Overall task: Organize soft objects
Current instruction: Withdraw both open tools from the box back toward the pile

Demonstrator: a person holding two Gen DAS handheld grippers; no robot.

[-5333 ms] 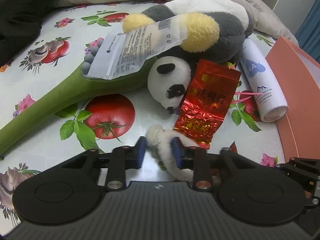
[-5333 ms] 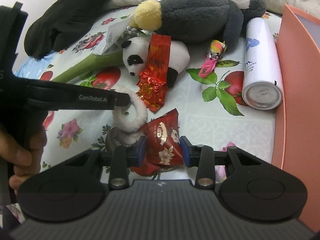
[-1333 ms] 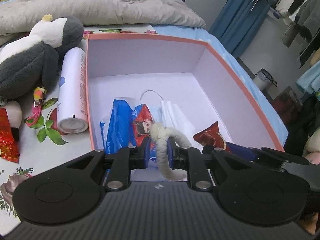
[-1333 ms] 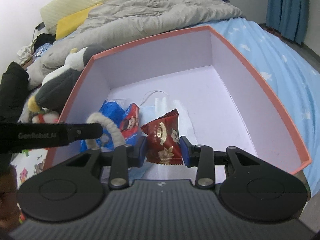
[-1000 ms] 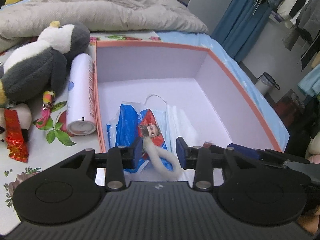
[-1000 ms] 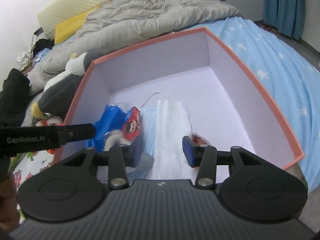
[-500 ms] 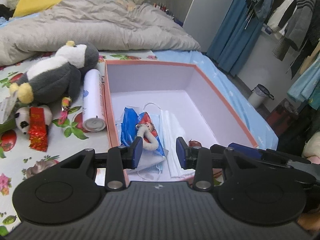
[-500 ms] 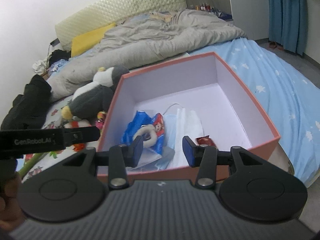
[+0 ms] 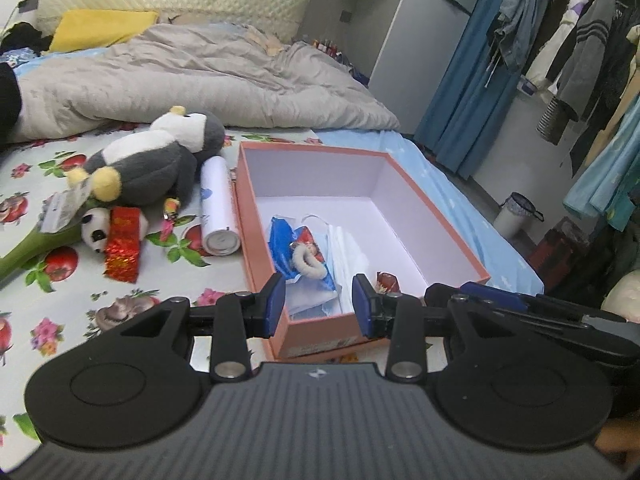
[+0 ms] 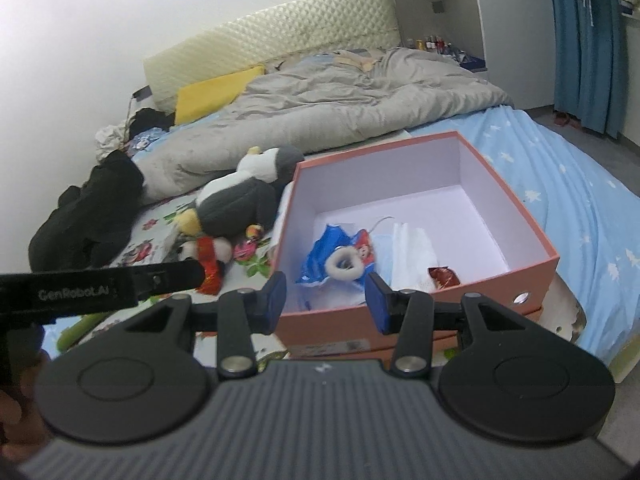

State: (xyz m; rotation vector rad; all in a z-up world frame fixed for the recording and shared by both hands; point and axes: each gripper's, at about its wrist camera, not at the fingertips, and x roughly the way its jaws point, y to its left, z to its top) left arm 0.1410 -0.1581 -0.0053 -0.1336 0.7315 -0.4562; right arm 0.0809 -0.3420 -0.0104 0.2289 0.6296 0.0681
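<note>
Fingers of both the left gripper [image 9: 319,300] and right gripper [image 10: 326,297] stand apart (nothing between) above the pink box [image 9: 436,216].

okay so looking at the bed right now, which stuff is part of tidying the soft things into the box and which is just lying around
Part of the job: pink box, fluffy white ring inside it, penguin plush, small panda plush.

Just lying about: white spray can, grey duvet, yellow pillow, hanging clothes.

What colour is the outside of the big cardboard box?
Salmon pink outside on the big cardboard box, pale lilac-white inside; the right wrist view shows it best.
</note>
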